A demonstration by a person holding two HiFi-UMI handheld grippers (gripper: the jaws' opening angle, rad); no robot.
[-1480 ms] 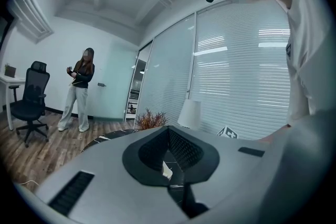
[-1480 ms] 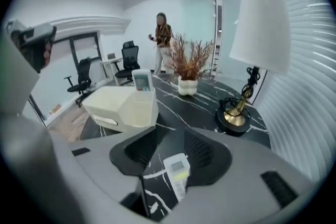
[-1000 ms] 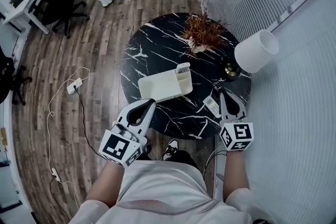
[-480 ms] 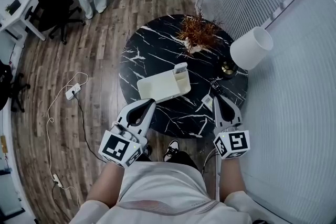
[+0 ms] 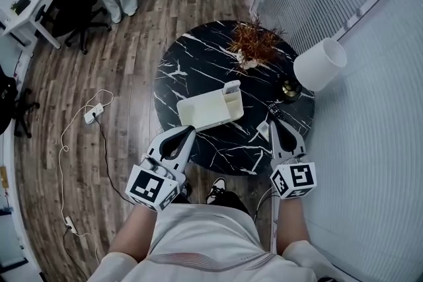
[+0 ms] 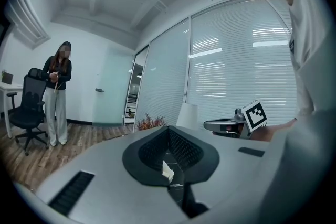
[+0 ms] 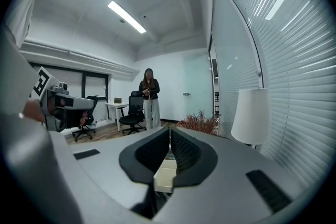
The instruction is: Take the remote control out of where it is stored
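Two hand-held grippers hover at the near edge of a round black marble table (image 5: pixel 192 56), the left gripper (image 5: pixel 190 131) and the right gripper (image 5: pixel 275 121) both with jaws pressed together on nothing. A dark remote control (image 5: pixel 272 111) lies flat on the tabletop just beyond the right gripper's tips, apart from the cream tray (image 5: pixel 201 110).

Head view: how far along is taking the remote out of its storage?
Done: nothing certain. A pale slim object stands in the end compartment of the cream plastic tray, seemingly the remote in storage. A small white flat item, unidentifiable, lies on the round black marble table by the right tongs. In hand: nothing; left tongs and right tongs are shut, empty. Left: grip it, lift it out.
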